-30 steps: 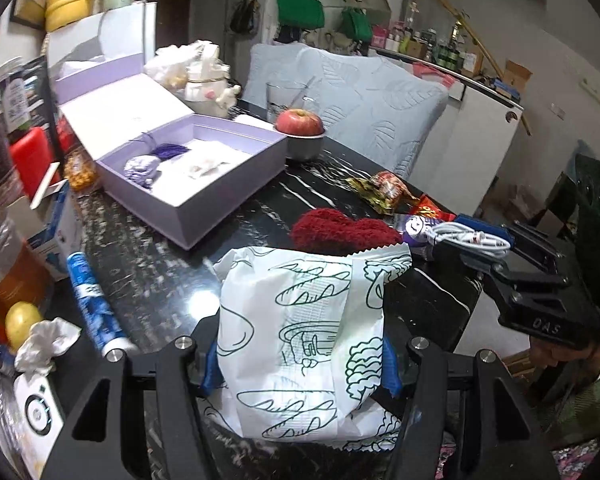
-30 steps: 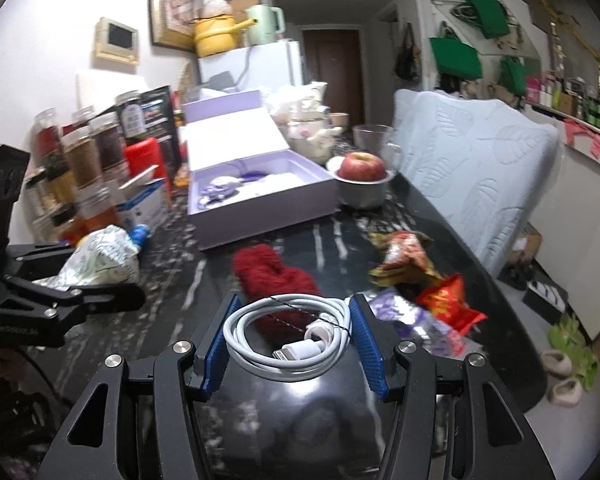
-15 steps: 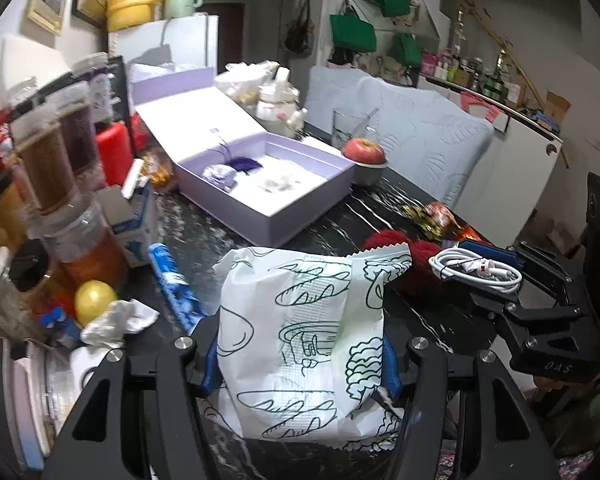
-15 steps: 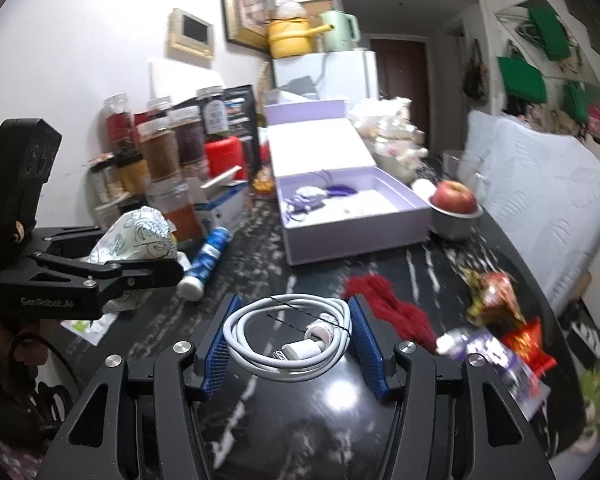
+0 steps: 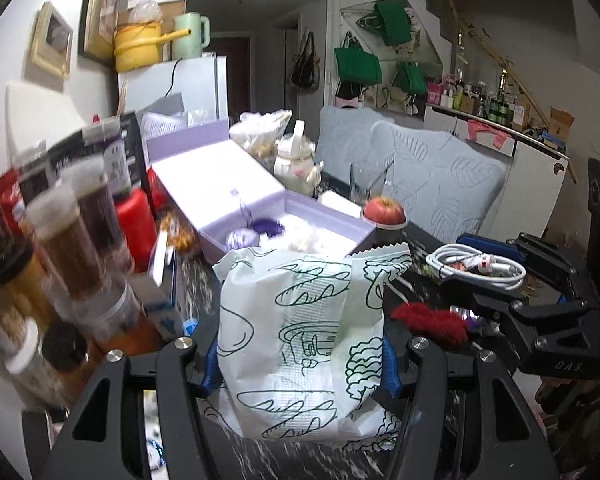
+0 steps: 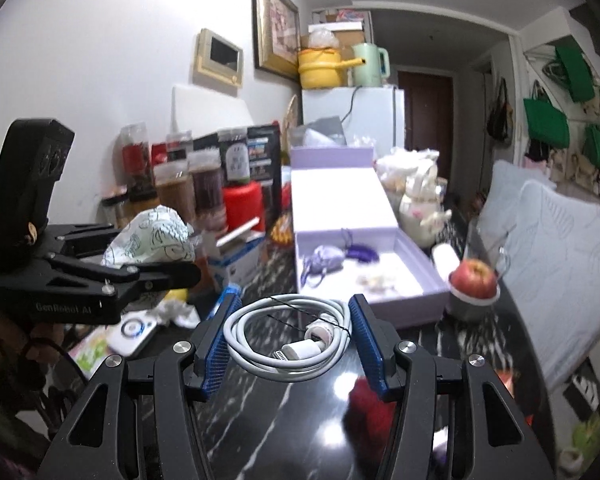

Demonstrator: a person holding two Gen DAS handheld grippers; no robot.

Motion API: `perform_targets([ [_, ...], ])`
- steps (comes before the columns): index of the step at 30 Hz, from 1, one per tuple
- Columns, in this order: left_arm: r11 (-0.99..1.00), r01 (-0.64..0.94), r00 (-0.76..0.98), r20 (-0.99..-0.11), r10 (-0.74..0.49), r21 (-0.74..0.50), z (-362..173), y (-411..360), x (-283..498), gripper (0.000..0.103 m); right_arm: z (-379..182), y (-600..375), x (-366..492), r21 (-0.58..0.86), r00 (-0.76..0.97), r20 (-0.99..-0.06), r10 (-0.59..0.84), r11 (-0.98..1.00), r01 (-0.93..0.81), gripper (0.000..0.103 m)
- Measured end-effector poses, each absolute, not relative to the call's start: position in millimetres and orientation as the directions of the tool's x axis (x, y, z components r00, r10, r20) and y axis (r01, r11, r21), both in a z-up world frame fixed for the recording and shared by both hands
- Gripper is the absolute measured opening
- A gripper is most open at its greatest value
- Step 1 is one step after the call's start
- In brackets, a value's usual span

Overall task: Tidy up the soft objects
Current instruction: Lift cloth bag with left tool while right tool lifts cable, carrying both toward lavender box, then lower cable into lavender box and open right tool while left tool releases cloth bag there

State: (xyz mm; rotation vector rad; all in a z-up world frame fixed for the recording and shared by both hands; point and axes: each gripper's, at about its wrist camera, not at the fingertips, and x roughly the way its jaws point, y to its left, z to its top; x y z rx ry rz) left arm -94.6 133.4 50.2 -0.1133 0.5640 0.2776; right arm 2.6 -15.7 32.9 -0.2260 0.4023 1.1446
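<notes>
While both hand-held tools hang above a dark marbled table point(image 6: 260, 432), each one carries a load. At the bottom centre of the left wrist view, the left gripper point(image 5: 298, 356) pinches a white paper bag point(image 5: 300, 332) printed with green bread drawings; its blue pads press the bag's sides, and the crumpled top stands up through the middle of the frame. At the bottom centre of the right wrist view, the right gripper point(image 6: 292, 336) clamps a coiled white charging cable point(image 6: 288, 336) between its blue pads, the plug lying inside the loop.

Just past the bag, at right of centre in the left view, a red fuzzy item point(image 5: 428, 322) lies on the table under the other tool. Further back, in the middle of both views, sits an open lilac gift box point(image 6: 436, 280) with its lid folded back; a small purple pouch point(image 6: 326, 258) and some pale bits lie inside. An apple point(image 6: 474, 274) rests in a small bowl just right of the box. Jars point(image 6: 188, 196) crowd the left edge against the wall.

The box looks like the likely destination. To do this well, carry each load level over the near wall of the box, lower it until it nearly rests on the floor, then spread the jaws. Take one side each so the tools do not collide, and steer clear of the jars and the apple.
</notes>
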Motion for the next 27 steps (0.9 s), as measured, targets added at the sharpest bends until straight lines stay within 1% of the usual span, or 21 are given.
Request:
perform_targets([
  [7, 0.961, -0.275, 0.847, -0.469, 0.252, 0.019, 81.6, 146.9, -65.5, 0.059, 68.7, 5.9, 26.2, -0.01, 0.382, -0.373, 0.846, 0.408, -0.913, 0.055],
  [14, 0.964, -0.264, 0.869, -0.424, 0.256, 0.039, 106.6, 168.5, -29.5, 0.059, 99.4, 29.3, 56.3, -0.041, 0.395, -0.337, 0.855, 0.405, -0.913, 0.055],
  [23, 0.956, -0.291, 0.869, -0.406, 0.283, 0.044, 123.6, 198.7, 18.4, 0.059, 123.2, 68.4, 100.0, -0.076, 0.407, -0.305, 0.861, 0.404, -0.911, 0.055],
  [27, 0.949, -0.311, 0.857, -0.415, 0.306, 0.058, 122.6, 210.9, 41.6, 0.059, 126.3, 84.3, 121.1, -0.074, 0.416, -0.301, 0.858, 0.414, -0.907, 0.055],
])
